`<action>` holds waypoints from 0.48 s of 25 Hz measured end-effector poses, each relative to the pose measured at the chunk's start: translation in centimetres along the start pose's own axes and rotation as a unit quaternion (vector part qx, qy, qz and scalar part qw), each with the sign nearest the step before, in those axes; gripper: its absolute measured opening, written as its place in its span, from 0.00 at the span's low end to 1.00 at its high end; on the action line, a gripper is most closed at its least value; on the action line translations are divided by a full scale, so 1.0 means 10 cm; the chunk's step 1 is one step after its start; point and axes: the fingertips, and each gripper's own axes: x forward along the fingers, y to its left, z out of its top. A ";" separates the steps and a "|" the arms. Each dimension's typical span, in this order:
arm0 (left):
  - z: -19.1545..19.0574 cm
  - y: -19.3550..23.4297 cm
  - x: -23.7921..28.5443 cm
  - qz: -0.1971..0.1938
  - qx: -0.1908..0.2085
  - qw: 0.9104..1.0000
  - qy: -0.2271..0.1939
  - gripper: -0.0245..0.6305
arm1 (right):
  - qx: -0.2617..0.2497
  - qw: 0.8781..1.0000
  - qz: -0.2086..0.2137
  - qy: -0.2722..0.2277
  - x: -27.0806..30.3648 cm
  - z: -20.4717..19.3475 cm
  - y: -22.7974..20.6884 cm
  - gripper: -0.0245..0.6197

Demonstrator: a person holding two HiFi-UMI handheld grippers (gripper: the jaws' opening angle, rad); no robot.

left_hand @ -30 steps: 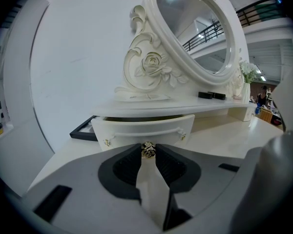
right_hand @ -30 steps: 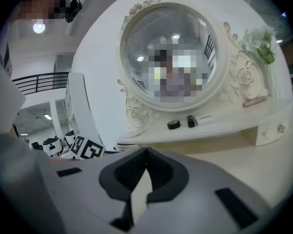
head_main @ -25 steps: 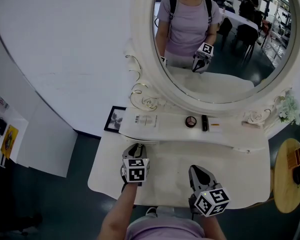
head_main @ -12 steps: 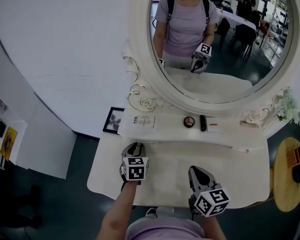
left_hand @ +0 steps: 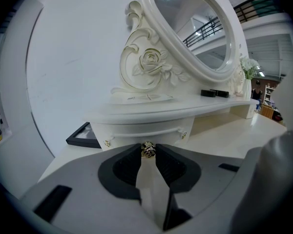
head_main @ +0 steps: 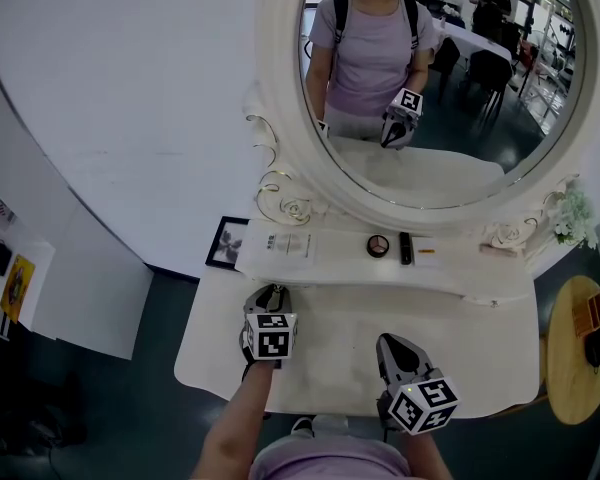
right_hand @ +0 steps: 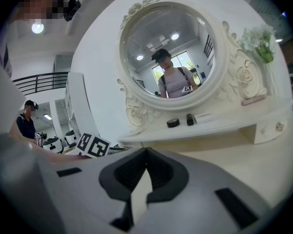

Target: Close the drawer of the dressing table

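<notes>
The white dressing table (head_main: 470,343) carries a raised shelf (head_main: 460,268) under an oval mirror (head_main: 435,158). A small drawer front (left_hand: 146,129) sits beneath the shelf's left end, and I cannot tell how far it stands out. My left gripper (left_hand: 147,151) is shut on the drawer's little gold knob (left_hand: 147,149); in the head view this left gripper (head_main: 270,292) reaches to the shelf's edge. My right gripper (head_main: 392,342) hovers over the tabletop's front middle; in its own view the right gripper (right_hand: 145,153) is shut, holding nothing. A second drawer front (right_hand: 271,128) shows at the shelf's right end.
On the shelf lie a printed card (head_main: 288,242), a round compact (head_main: 378,245) and a black stick (head_main: 405,247). A black picture frame (head_main: 227,240) lies at the table's back left. Flowers (head_main: 577,218) stand at the right, with a round wooden side table (head_main: 570,368) beyond.
</notes>
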 end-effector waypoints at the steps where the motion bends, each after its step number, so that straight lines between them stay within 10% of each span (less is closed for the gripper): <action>1: 0.00 0.00 0.00 0.000 0.000 1.000 0.001 0.18 | 0.000 1.000 0.000 0.000 0.00 0.00 0.00 0.04; 12: 0.07 0.01 0.05 0.009 0.006 1.000 0.002 0.18 | -0.001 1.000 0.003 0.000 -0.03 0.00 0.02 0.04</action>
